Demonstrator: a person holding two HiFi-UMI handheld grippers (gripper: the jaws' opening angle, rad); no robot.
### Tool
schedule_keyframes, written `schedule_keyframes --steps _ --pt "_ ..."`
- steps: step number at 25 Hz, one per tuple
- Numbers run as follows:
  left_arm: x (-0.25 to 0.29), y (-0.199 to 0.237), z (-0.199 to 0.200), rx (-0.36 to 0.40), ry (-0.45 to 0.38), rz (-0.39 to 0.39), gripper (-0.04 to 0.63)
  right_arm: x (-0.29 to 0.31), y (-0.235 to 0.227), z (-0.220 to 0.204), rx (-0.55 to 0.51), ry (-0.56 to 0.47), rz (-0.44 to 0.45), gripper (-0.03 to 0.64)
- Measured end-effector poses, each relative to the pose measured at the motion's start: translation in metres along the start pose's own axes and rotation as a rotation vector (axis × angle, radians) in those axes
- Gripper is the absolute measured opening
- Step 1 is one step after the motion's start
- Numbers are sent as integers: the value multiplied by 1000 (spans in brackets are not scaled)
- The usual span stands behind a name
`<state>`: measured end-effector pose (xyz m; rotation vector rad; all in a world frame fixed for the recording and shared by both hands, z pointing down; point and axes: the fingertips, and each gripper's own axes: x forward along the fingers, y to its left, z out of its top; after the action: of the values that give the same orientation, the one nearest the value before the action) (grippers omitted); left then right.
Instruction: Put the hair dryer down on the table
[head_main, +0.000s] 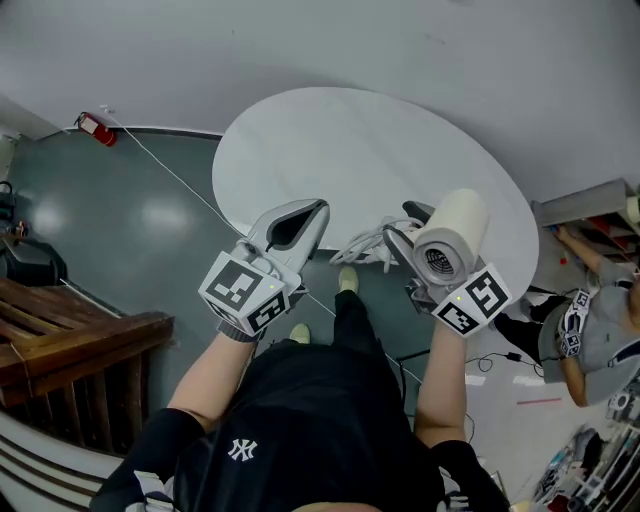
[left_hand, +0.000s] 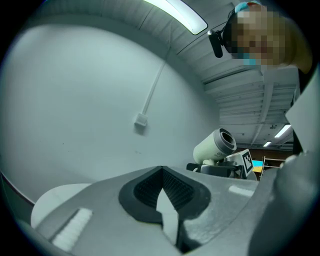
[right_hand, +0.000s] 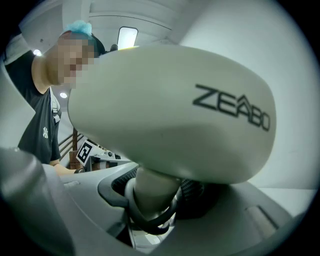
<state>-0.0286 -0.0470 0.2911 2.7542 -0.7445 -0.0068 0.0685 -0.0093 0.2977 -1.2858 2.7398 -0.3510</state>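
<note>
Your right gripper (right_hand: 151, 207) clamps the round handle (right_hand: 149, 187) of the smooth cream plastic hair dryer (right_hand: 170, 115); left gripper (left_hand: 162, 197) sits closed, empty.

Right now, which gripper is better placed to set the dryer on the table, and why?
Right. The right gripper holds the dryer by its handle at the table edge; the left gripper is shut, empty.

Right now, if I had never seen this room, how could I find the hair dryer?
Look for the round white table; at its near edge a person holds two grippers. The right gripper clamps the hair dryer by its handle. It is the cream tube with a round dark grille at one end, and the left gripper beside it holds nothing.
</note>
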Motion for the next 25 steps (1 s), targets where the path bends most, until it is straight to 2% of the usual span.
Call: schedule_keyframes --steps 5,12,19,25 --pt "50 25 -12 -23 15 44 0 16 -63 -15 -7 97 41 224" --pt "109 52 -37 -25 59 84 0 35 -137 -63 -61 292 79 224" --pt "142 72 -65 -61 100 82 0 47 -181 -120 -134 513 78 223" --pt "155 99 -88 -102 120 109 0 65 -202 -171 -201 695 114 222"
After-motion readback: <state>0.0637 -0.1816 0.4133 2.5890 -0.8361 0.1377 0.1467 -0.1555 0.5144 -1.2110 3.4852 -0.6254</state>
